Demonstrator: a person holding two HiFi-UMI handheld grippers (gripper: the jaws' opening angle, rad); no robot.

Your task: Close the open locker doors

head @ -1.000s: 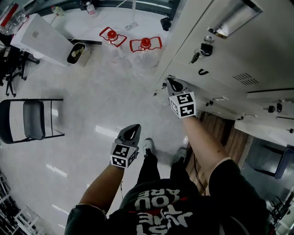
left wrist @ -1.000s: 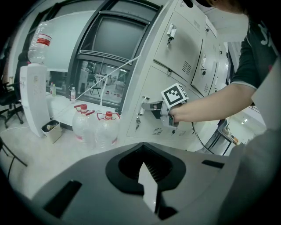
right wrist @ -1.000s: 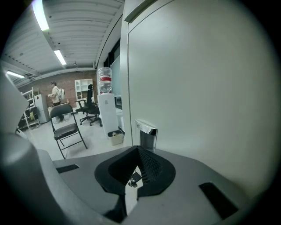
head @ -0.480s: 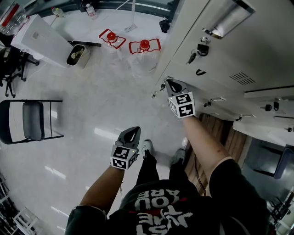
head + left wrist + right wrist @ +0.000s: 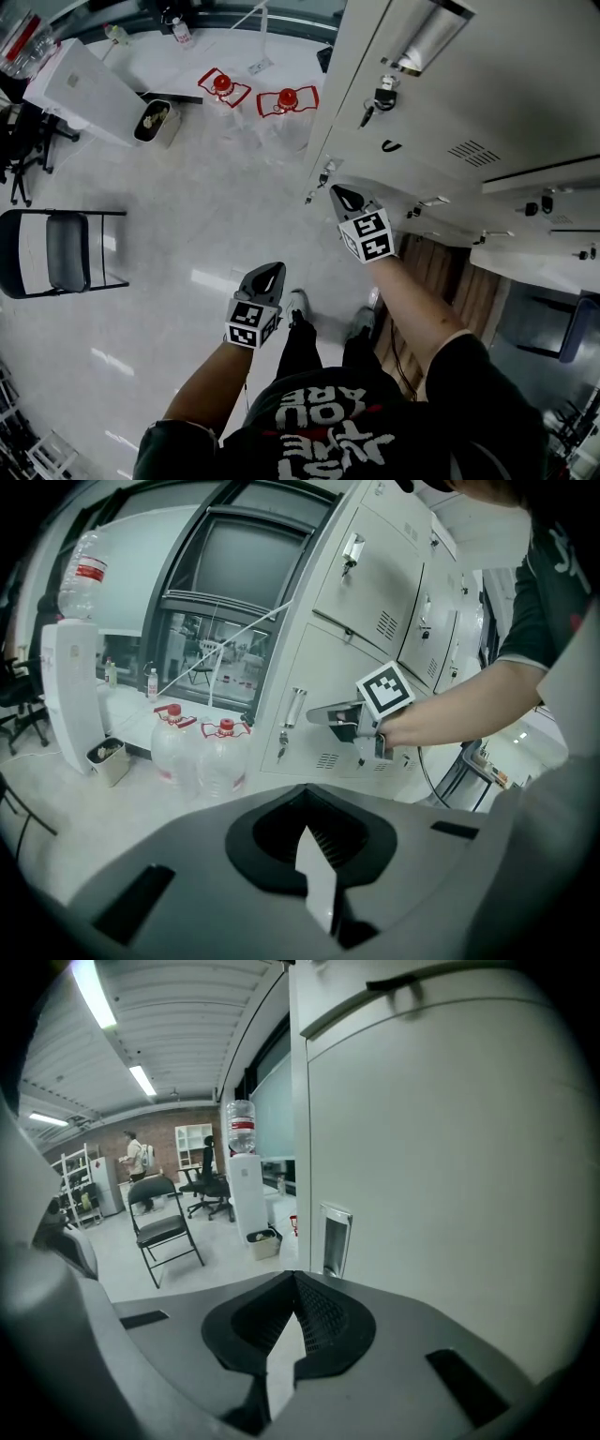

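A bank of pale grey lockers (image 5: 450, 103) fills the upper right of the head view. One low door has keys hanging from its lock (image 5: 323, 176). My right gripper (image 5: 337, 195) is shut and empty. It points at that low door, a short way off its face. In the right gripper view the door (image 5: 450, 1194) fills the right side, and its recessed handle (image 5: 335, 1239) lies just past the jaws. Further right, two door edges (image 5: 539, 173) stick out from the bank. My left gripper (image 5: 270, 274) hangs over the floor, shut and empty. It sees the right gripper (image 5: 315, 712) by the lockers.
Two water jugs with red caps (image 5: 222, 82) (image 5: 286, 97) stand on the floor by the locker corner. A white water dispenser (image 5: 80, 80) with a small bin (image 5: 155, 114) is at the far left. A folding chair (image 5: 56, 248) stands left. The person's feet (image 5: 300, 305) are below the grippers.
The right gripper has drawn back a little from the low locker door, toward the person. The head view has shifted slightly. The left gripper has hardly moved.
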